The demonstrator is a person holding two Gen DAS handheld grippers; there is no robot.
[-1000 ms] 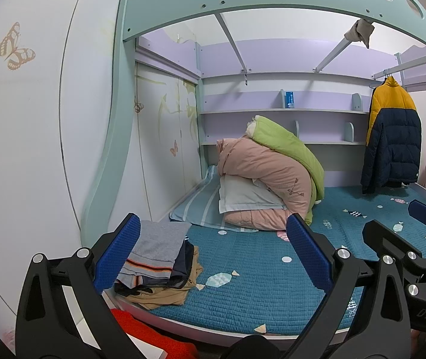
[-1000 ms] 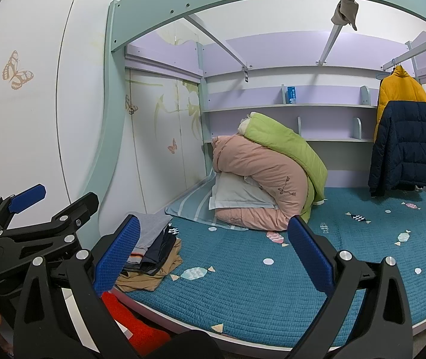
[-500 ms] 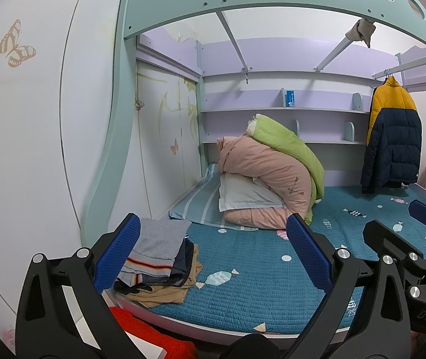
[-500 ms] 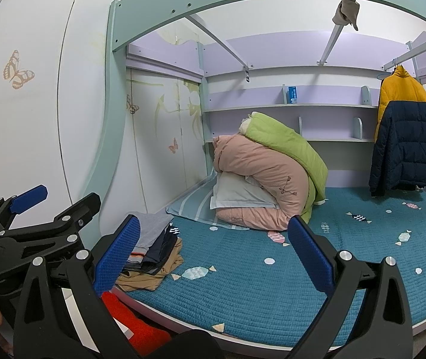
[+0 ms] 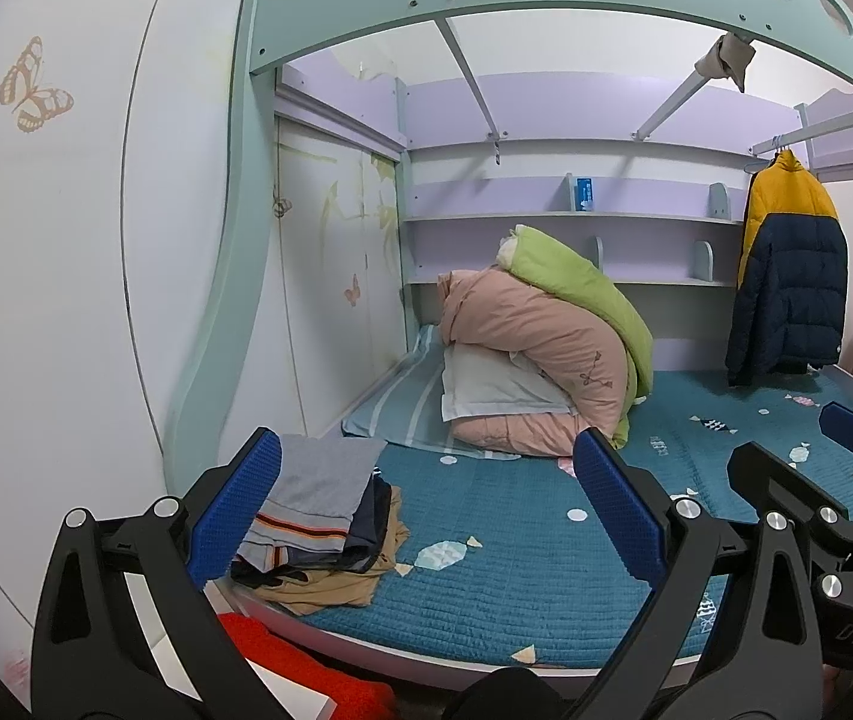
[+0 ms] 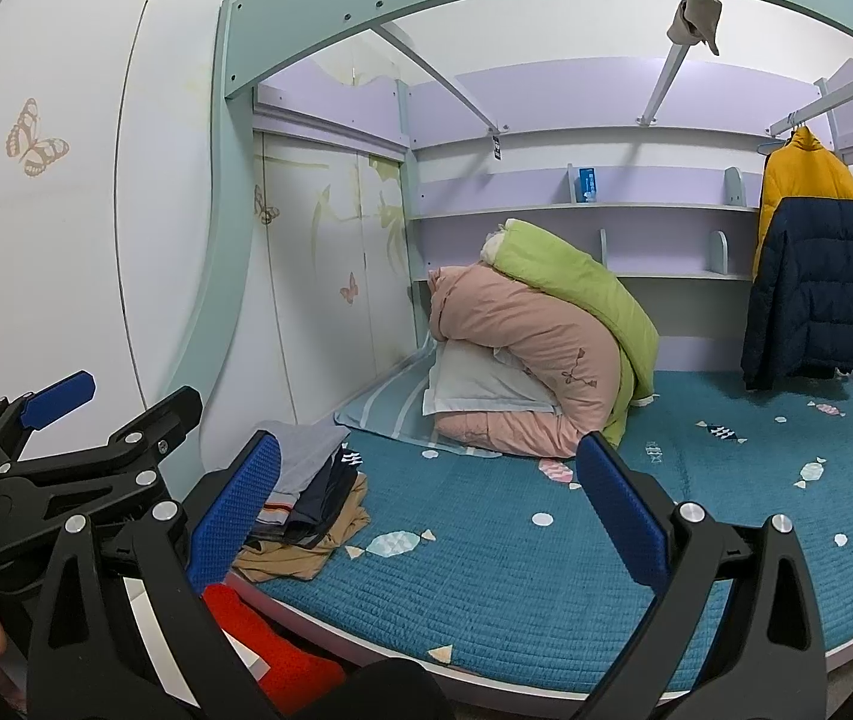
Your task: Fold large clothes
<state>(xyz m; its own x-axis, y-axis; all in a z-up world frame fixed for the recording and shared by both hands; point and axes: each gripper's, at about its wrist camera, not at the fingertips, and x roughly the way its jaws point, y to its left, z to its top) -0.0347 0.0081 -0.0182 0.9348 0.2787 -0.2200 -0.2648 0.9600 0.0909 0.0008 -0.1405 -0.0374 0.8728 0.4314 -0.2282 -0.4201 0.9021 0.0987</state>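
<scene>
A stack of folded clothes (image 5: 330, 516), grey on top, dark and tan below, lies on the near left corner of the blue quilted bed (image 5: 516, 570). It also shows in the right wrist view (image 6: 312, 498). A red garment (image 5: 306, 672) lies below the bed edge, also seen in the right wrist view (image 6: 264, 642). My left gripper (image 5: 426, 510) is open and empty, held in front of the bed. My right gripper (image 6: 426, 510) is open and empty beside it, to the right.
A pink and green duvet pile (image 5: 546, 360) with a pillow sits at the bed's back. A yellow and navy jacket (image 5: 786, 264) hangs at the right. Shelves (image 5: 576, 219) and a bunk frame (image 5: 486, 0) stand above. A white wardrobe (image 5: 66, 300) is on the left.
</scene>
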